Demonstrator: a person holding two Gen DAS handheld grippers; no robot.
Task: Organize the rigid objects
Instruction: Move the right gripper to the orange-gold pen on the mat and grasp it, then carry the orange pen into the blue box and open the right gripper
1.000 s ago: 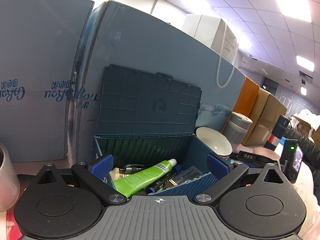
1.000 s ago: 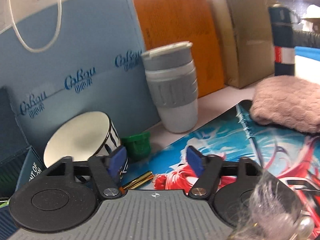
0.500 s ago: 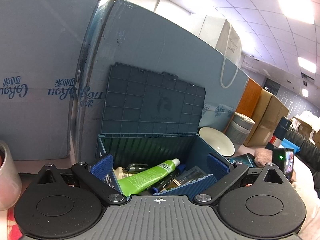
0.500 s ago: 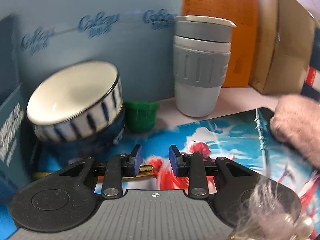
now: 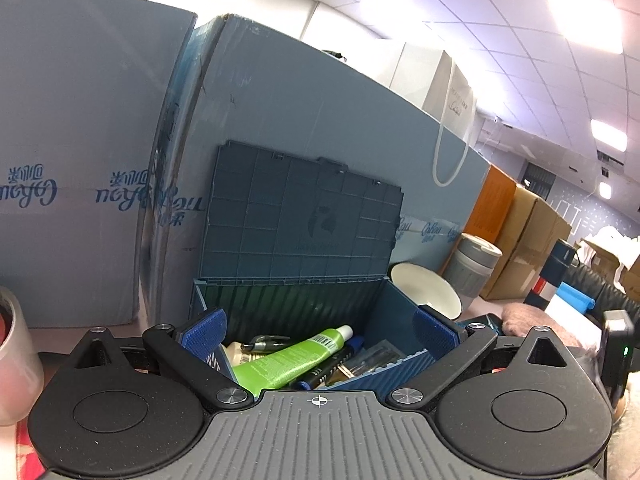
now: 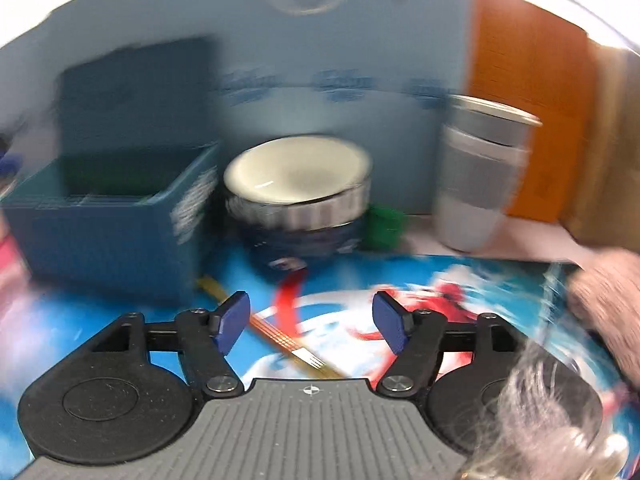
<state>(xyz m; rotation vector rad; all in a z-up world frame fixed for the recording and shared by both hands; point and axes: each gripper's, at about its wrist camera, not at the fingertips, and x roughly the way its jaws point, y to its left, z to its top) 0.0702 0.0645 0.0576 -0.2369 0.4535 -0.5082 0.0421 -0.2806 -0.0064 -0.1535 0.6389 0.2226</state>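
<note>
Printed mat point(image 6: 460, 292), blurred. Right gripper point(image 6: 312, 320) spread, empty; gold pen point(image 6: 276, 334) at 6 o'clock. Left gripper point(image 5: 318, 332) spread over box point(image 5: 404, 364). Risk: blur-speed approach skids pen.

Counting outward from the one blue storage box point(image 5: 404, 322), whose single lid point(image 5: 304, 216) stands open behind it: inside lie one green tube point(image 5: 288, 360), one dark marker with a blue cap point(image 5: 332, 364) and one silver-clipped pen point(image 5: 264, 344); other pieces under them are too hidden to count. Just right of the box stands one bowl point(image 6: 296, 184), then one small green cup point(image 6: 384, 228), then one grey lidded tumbler point(image 6: 480, 184). In front of the box lies one gold pen point(image 6: 280, 336) on one printed mat point(image 6: 460, 292). Behind the box stand two light-blue cartons point(image 5: 280, 120), with one orange carton point(image 6: 528, 120) and one white paper bag point(image 5: 448, 92) farther right. Two grippers: one left gripper point(image 5: 318, 330), one right gripper point(image 6: 314, 320), each with two blue pads.
</note>
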